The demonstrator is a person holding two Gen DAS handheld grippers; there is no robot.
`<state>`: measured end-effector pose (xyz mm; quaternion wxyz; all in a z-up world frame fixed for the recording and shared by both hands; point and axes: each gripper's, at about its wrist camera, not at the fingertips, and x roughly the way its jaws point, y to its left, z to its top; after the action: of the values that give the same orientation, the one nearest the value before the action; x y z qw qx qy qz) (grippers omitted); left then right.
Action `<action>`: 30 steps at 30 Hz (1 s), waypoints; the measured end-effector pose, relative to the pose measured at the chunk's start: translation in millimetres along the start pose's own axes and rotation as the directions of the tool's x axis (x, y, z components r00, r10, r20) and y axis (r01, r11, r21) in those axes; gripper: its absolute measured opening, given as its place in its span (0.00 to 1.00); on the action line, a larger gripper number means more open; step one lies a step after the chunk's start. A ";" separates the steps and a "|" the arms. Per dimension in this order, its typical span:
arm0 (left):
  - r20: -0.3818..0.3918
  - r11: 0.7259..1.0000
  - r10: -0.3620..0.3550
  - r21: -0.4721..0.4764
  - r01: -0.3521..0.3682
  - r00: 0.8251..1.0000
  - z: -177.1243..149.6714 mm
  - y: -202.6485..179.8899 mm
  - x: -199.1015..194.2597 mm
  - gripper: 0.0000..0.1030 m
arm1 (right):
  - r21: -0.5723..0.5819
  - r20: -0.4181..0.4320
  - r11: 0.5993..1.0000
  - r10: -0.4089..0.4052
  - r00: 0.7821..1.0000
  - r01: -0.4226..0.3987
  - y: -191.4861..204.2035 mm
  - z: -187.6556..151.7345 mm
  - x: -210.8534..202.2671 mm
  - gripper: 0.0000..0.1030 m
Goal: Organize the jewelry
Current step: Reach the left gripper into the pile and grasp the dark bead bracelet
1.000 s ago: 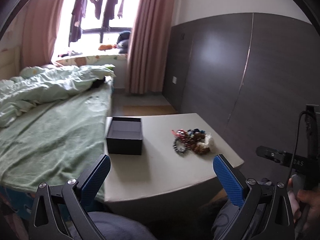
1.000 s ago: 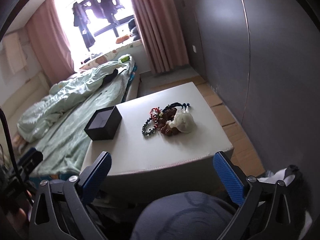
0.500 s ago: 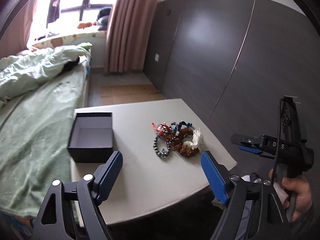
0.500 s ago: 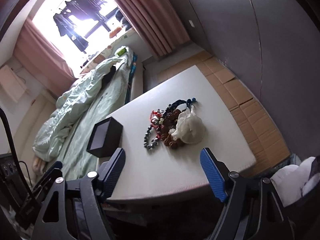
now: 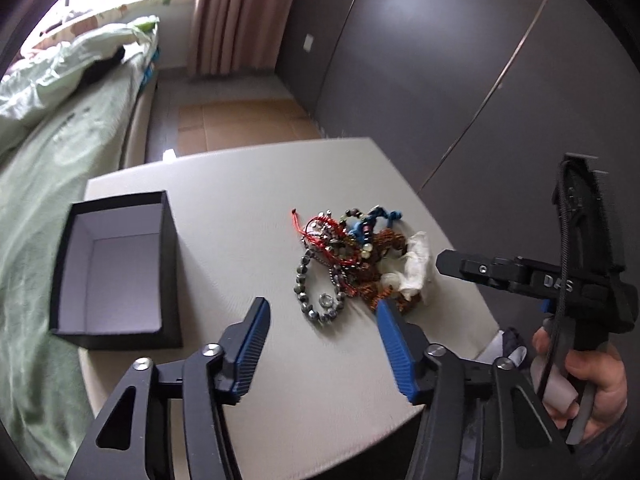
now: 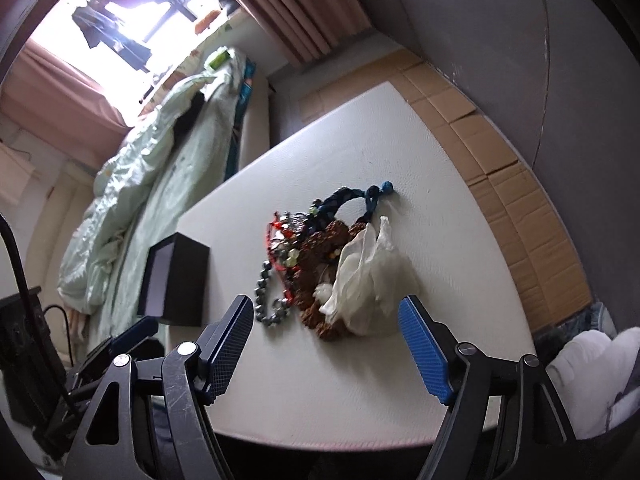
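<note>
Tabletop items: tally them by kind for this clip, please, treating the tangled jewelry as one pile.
Open black box: 1
Tangled jewelry pile: 1 (pieces too entangled to count separately)
White crumpled bag or tissue, at the pile's edge: 1
Total on the table: 3

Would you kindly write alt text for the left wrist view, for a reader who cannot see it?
A tangled heap of beaded bracelets and cords lies on a pale table, with the left claw, its blue-padded jaws closing on nothing, hovering just short of it. An open black box with a white lining sits to the left; the right claw approaches from the right.
</note>
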<state>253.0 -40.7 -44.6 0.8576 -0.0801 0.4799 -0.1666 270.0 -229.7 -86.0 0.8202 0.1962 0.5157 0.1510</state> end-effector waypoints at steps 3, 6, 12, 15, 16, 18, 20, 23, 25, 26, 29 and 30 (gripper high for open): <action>-0.064 1.000 0.003 -0.008 -0.003 0.998 9.7 4.0 23.6 0.48 | -0.010 -0.019 1.000 -0.012 1.000 0.012 -0.3 8.0 10.8 0.74; -0.108 1.000 0.027 0.013 -0.026 0.994 18.6 4.7 45.5 0.47 | -0.002 -0.030 1.000 -0.015 0.999 0.015 -4.4 11.5 20.7 0.74; -0.185 0.998 0.066 0.021 -0.064 0.981 29.1 14.4 86.9 0.36 | -0.006 -0.068 0.998 -0.060 0.996 0.060 -5.3 15.6 43.7 0.63; -0.205 0.997 0.072 0.023 -0.069 0.976 29.4 18.6 99.5 0.36 | -0.010 -0.068 0.997 -0.079 0.995 0.079 -5.0 17.4 48.1 0.57; -0.196 0.997 0.080 0.033 -0.075 0.977 30.1 17.3 100.6 0.36 | -0.018 -0.068 0.996 -0.094 0.993 0.093 -4.9 17.7 49.6 0.51; -0.184 0.992 0.116 0.072 -0.105 0.976 29.3 11.7 102.2 0.35 | -0.030 -0.059 0.992 -0.126 0.990 0.124 -6.6 19.6 48.7 0.32; -0.172 0.983 0.160 0.116 -0.141 0.972 25.2 6.4 102.6 0.32 | -0.011 -0.053 0.992 -0.129 0.990 0.129 -12.4 20.6 46.7 0.10; -0.166 0.973 0.203 0.142 -0.180 0.965 20.4 4.1 100.4 0.09 | 0.020 -0.038 0.998 -0.065 0.997 0.066 -18.8 21.0 39.9 0.05; -0.176 0.981 0.168 0.127 -0.147 0.970 16.7 6.9 96.2 0.09 | 0.013 -0.008 0.999 -0.049 0.999 0.049 -15.8 20.4 32.5 0.04; -0.176 0.982 0.159 0.126 -0.138 0.971 14.8 7.1 94.2 0.09 | 0.008 0.004 0.999 -0.046 0.999 0.046 -14.2 19.3 29.5 0.04; -0.152 0.987 0.129 0.119 -0.112 0.980 11.1 6.3 81.4 0.09 | 0.016 0.035 1.000 -0.002 0.999 0.001 -11.0 16.3 19.7 0.04; -0.142 0.988 0.117 0.116 -0.101 0.983 10.4 5.5 76.4 0.09 | 0.016 0.052 1.000 0.014 0.999 -0.015 -9.2 15.7 15.3 0.04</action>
<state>300.0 -63.6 -101.6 0.8303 0.0056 0.5365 -0.1505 291.1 -233.5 -96.3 0.8305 0.2104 0.4942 0.1475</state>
